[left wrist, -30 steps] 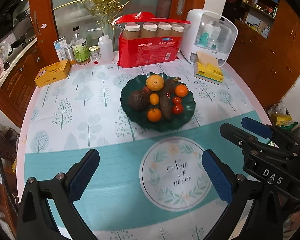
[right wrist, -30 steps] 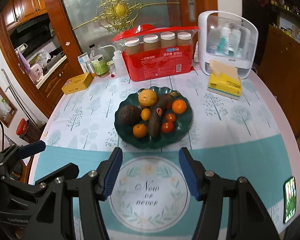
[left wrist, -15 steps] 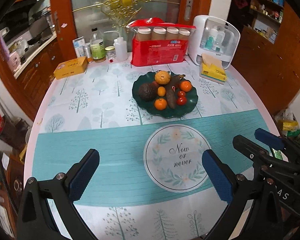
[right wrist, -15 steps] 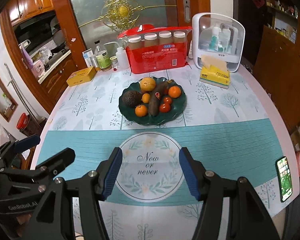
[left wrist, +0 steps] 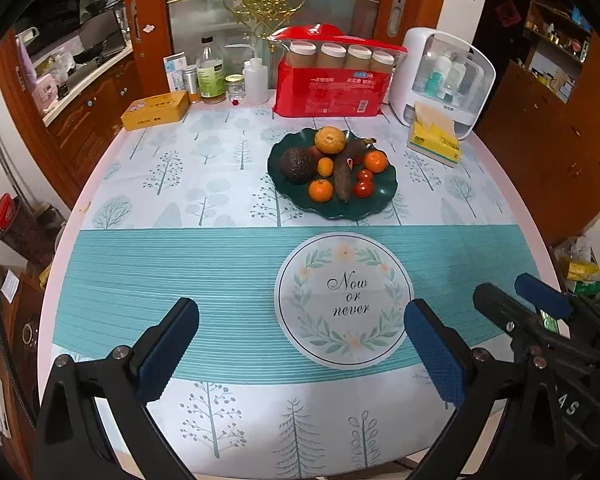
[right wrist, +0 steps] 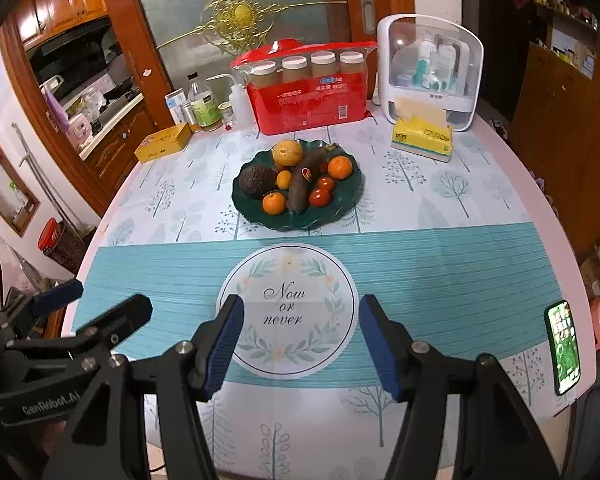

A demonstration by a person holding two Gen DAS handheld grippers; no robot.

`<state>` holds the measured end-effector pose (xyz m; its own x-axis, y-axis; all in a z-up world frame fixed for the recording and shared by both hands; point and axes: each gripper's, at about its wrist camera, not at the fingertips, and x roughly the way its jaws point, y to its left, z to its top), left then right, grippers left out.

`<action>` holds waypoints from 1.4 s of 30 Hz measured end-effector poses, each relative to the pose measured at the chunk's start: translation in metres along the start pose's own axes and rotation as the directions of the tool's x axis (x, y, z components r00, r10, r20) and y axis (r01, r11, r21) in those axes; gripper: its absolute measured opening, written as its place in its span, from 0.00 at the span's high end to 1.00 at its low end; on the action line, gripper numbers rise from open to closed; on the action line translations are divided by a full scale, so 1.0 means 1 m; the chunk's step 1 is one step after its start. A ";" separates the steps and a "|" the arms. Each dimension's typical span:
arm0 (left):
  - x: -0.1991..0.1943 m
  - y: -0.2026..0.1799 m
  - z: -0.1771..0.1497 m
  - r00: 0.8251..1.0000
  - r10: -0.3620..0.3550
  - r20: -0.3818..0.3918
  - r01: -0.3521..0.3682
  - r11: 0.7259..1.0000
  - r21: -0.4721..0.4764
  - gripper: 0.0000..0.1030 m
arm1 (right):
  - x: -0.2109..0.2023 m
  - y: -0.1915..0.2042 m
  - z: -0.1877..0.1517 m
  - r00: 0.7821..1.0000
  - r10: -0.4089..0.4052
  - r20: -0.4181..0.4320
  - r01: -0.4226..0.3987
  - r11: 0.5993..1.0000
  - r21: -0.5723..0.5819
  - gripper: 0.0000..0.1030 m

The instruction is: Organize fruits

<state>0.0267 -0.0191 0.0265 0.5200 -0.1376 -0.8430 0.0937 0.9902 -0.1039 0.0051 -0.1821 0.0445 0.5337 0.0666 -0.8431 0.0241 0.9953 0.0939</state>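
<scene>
A dark green plate stands past the table's middle. On it lie a dark avocado, a yellow-orange fruit, a brown overripe banana, small oranges and red tomatoes. My left gripper is open and empty over the table's near edge. My right gripper is open and empty, also near the front edge, well short of the plate. Each gripper shows at the side of the other's view.
At the back stand a red pack of jars, a white cosmetics box, a yellow tissue pack, bottles and a yellow tin. A phone lies at the front right edge.
Both grippers have drawn back from the plate toward the table's front edge. The plate looks smaller and farther. Both stay open and empty.
</scene>
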 end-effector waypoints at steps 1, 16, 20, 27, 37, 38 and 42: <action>0.000 0.000 0.000 1.000 0.000 0.000 0.000 1.000 -0.002 0.01 | -0.001 0.000 -0.001 1.000 -0.001 0.001 0.001 1.000 -0.005 0.41; -0.006 -0.008 -0.010 1.000 0.024 -0.013 -0.025 1.000 -0.014 0.01 | -0.004 -0.010 -0.012 0.999 0.031 -0.007 -0.031 1.000 0.006 0.41; -0.008 -0.010 -0.012 0.999 0.031 -0.013 -0.032 0.999 -0.016 0.01 | -0.004 -0.011 -0.013 0.999 0.034 -0.009 -0.034 0.999 0.007 0.41; -0.010 -0.009 -0.016 0.999 0.044 -0.018 -0.044 0.999 -0.024 0.01 | -0.004 -0.013 -0.016 0.999 0.037 -0.011 -0.037 0.999 0.003 0.41; -0.009 -0.009 -0.018 0.998 0.060 -0.028 -0.061 0.998 -0.023 0.01 | -0.004 -0.015 -0.017 0.999 0.050 -0.020 -0.050 0.999 0.001 0.41; -0.009 -0.009 -0.018 0.998 0.059 -0.028 -0.060 0.998 -0.023 0.01 | -0.004 -0.013 -0.015 0.999 0.051 -0.021 -0.051 0.999 -0.001 0.41; -0.009 -0.008 -0.018 0.998 0.059 -0.029 -0.059 0.998 -0.021 0.01 | -0.003 -0.014 -0.015 0.998 0.051 -0.022 -0.051 0.999 0.000 0.41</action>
<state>0.0062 -0.0258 0.0258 0.4996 -0.0785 -0.8627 0.0445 0.9969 -0.0649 -0.0100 -0.1951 0.0379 0.5154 0.1183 -0.8487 -0.0026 0.9906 0.1365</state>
